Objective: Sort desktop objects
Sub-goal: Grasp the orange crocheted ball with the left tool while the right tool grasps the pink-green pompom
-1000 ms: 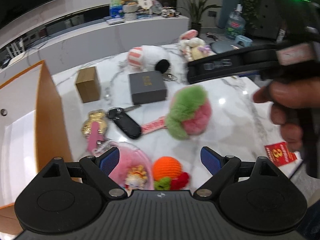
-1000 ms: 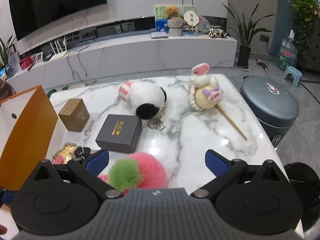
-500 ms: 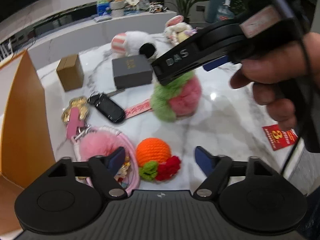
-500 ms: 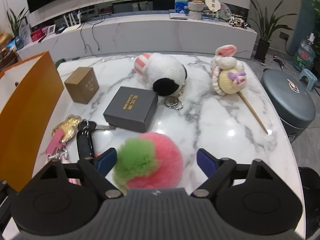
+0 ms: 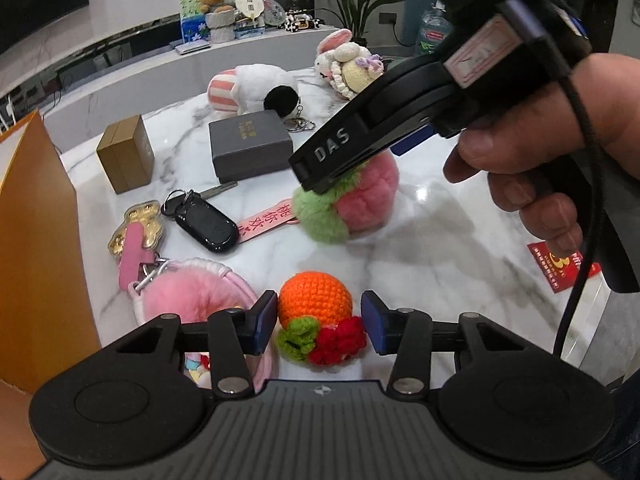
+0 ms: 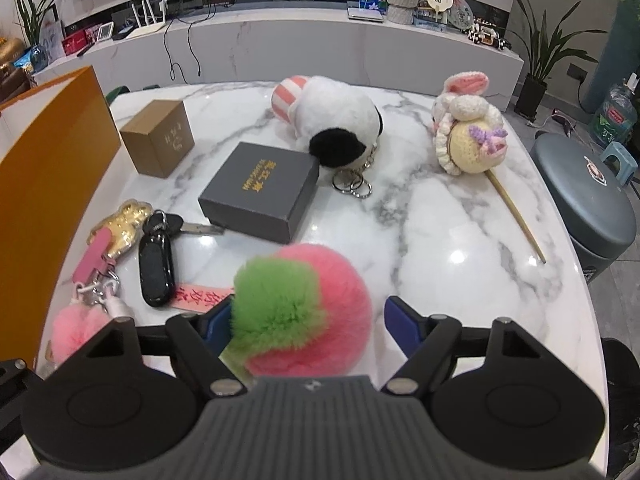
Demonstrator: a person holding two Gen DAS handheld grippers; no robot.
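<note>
Barely begun: right claw spread around pompom, left claw spread flanking orange ball; bag at nine o'clock, seemingly unfilled.

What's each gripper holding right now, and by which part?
Nothing yet. The left gripper is open around the orange crochet ball; the right gripper is open around the pink-and-green pompom. Neither has closed.

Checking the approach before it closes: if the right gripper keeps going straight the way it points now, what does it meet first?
The right gripper would meet the pink and green pompom first; it already sits between the open fingers. Past it lies the dark grey gift box, though depth there is hard to judge.
</note>
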